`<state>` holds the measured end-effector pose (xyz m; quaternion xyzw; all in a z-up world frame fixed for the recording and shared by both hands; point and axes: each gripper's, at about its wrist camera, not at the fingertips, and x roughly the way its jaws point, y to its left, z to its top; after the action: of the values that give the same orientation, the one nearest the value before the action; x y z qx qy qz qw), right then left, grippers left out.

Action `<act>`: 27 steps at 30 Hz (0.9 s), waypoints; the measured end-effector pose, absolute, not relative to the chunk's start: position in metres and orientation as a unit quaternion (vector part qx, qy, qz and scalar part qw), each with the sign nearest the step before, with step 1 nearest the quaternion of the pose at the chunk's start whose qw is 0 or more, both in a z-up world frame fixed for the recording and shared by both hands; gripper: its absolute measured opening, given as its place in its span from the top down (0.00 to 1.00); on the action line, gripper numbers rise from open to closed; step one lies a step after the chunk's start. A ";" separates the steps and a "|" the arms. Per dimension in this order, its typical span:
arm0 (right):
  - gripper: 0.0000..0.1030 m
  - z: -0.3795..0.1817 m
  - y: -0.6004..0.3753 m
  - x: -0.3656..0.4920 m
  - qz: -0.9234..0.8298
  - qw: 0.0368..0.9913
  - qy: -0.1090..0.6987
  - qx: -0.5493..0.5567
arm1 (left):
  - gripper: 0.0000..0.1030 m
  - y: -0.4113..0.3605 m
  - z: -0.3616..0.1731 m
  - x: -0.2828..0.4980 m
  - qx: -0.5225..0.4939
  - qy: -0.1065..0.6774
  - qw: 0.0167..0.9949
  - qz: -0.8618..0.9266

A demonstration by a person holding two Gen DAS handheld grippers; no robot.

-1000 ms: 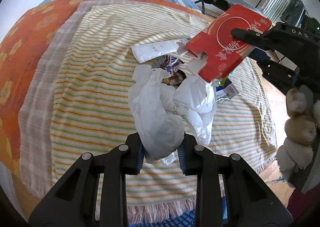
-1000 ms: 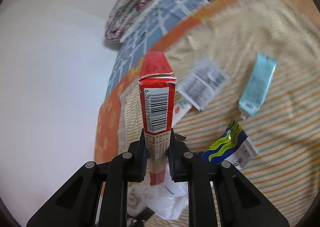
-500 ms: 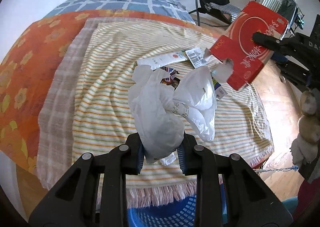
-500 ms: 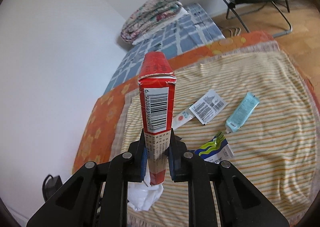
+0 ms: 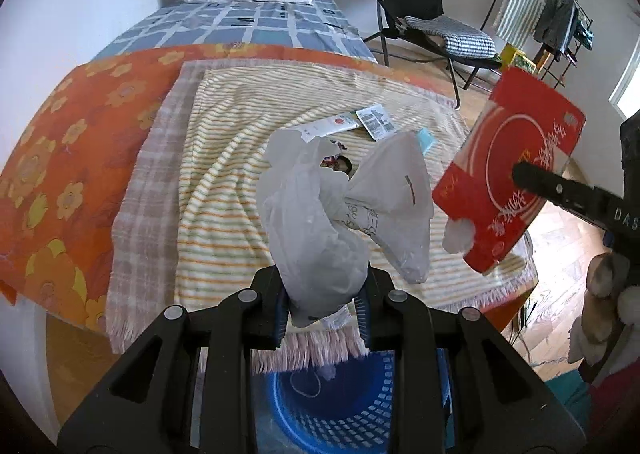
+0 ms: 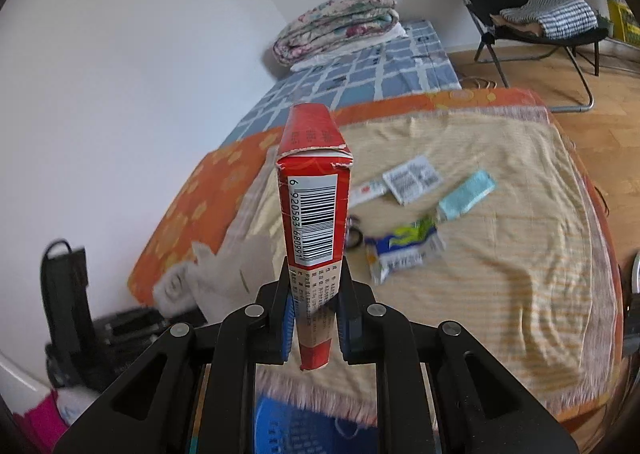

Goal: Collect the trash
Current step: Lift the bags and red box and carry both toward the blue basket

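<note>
While both tongs are loaded and the bin sits below you, work from these lines.

Left gripper [image 5: 322, 304]: clamped on the bunched white plastic bag [image 5: 320, 230], which hangs clear of the bed; keep its mouth upward so nothing spills.
Right gripper [image 6: 314, 312]: closed on the narrow sides of the red carton [image 6: 314, 214], held upright and off the blanket.
Bin: blue basket [image 5: 320, 406] at the foot of the bed, under both tools; I judge it the drop point, so centre each load over its opening before you let go.
Order: release one item at a time.
Left on the striped blanket [image 6: 500, 294]: white sachet [image 6: 412, 179], pale blue tube [image 6: 466, 195], blue-and-green wrapper [image 6: 404, 250].
</note>
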<state>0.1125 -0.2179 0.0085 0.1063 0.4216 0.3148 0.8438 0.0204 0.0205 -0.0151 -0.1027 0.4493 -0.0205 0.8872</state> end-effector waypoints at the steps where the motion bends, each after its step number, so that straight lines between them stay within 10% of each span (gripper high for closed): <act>1: 0.85 0.007 -0.220 0.107 0.315 0.844 0.422 0.103 | 0.74 0.019 -0.016 0.015 -0.101 0.451 0.887 -0.022; 27: 0.85 -0.041 -0.248 0.010 0.323 0.826 0.458 0.054 | 0.74 -0.007 -0.075 -0.070 -0.107 0.511 0.852 -0.035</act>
<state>0.0101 -0.2478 -0.0408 0.0543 0.4583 0.3229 0.8263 -0.0704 -0.0066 -0.0745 -0.1075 0.5115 -0.0352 0.8518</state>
